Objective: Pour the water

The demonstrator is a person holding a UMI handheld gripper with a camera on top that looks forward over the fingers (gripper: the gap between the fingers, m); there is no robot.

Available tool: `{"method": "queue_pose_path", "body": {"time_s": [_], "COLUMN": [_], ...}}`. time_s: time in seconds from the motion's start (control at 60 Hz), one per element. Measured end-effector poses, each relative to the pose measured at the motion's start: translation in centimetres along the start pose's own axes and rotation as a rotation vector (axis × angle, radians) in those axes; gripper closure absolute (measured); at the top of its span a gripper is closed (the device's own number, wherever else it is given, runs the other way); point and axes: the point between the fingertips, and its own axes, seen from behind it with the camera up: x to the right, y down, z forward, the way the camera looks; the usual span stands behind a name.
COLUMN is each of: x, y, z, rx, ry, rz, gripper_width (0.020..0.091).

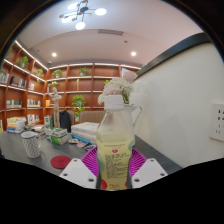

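Gripper [113,172]: my two-finger tongs, seen from the camera that rides on them; both fingers rise from below and meet the bottle at its lower half.
Pads [91,161]: magenta, on the inner faces of my fingers, pressed against the bottle's two sides.
State of tongs: clamped on the bottle, no gap visible at either side.
Bottle [115,145]: clear plastic, upright, filled with a pale yellowish liquid; white label with red print at its lower part; pale cap on top. It stands between my fingers, held close to the camera.
Table [20,152]: grey surface below and beyond the bottle.
Cup [31,144]: pale, patterned, upright on the table, well apart from the bottle on my left.
Red disc [60,161]: flat on the table, between the cup and my left finger.
Shelves [85,85]: wooden wall shelving in the background, bearing plants and small items.
Ceiling lamp [82,14]: lit, overhead.
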Motion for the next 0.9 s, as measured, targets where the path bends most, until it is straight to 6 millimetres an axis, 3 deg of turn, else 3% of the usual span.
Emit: {"method": "queue_pose_path", "body": {"time_s": [0.017,0.25,0.367,0.5,0.75,0.9], "x": [-0.1,-0.7,-3.0,-6.4,-15.6,-19.4], "y": [0.0,-0.1,-1.1,-2.1,-4.0,-4.4], "z": [0.0,0.2,0.4,2.0,4.5,6.4], "rx": [0.003,-0.016,-0.027,-0.040,-0.010,0.031], "ry": [0.002,0.017,0.011,0.014,-0.036,-0.039], "rz": [-0.009,-0.087,-0.267,-0.568,-1.128,-1.444], "gripper_width": [0.0779,0.0779,0.0780,0.0780,0.0780,0.0770]}}
